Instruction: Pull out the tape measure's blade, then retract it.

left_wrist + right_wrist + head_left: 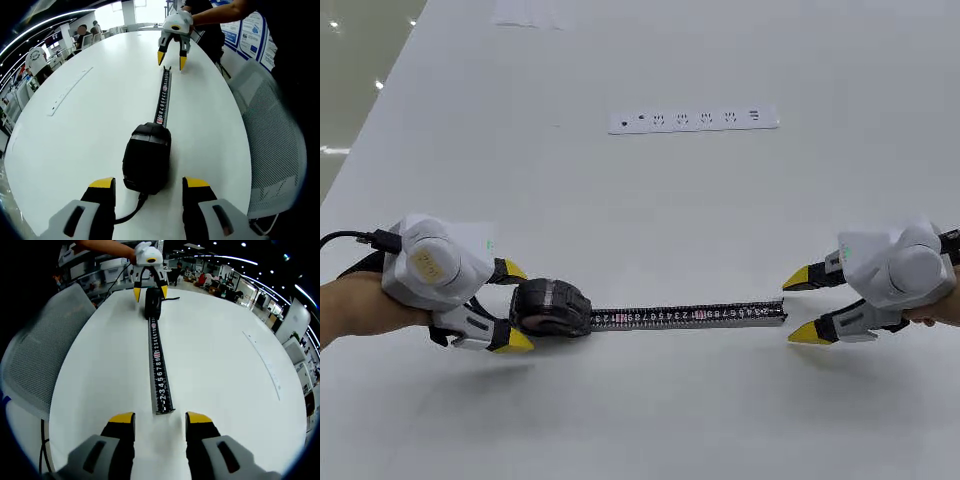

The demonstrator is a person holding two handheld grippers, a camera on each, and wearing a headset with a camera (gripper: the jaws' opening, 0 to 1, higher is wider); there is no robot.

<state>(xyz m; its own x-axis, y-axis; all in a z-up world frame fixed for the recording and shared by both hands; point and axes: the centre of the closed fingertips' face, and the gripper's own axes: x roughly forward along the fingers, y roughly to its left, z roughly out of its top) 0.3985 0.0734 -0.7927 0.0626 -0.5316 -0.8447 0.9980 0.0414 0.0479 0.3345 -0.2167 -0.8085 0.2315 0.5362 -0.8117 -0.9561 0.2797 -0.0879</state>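
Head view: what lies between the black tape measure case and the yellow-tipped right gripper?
Head view: the dark numbered blade lies flat on the white table, from the black tape measure case to just short of the open right gripper.

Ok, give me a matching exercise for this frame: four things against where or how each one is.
1 tape case
2 blade
3 power strip
4 right gripper

a far across the table
b open, just off the blade's tip
c between the jaws of the left gripper
d pulled out along the table

Pairs: 1-c, 2-d, 3-a, 4-b
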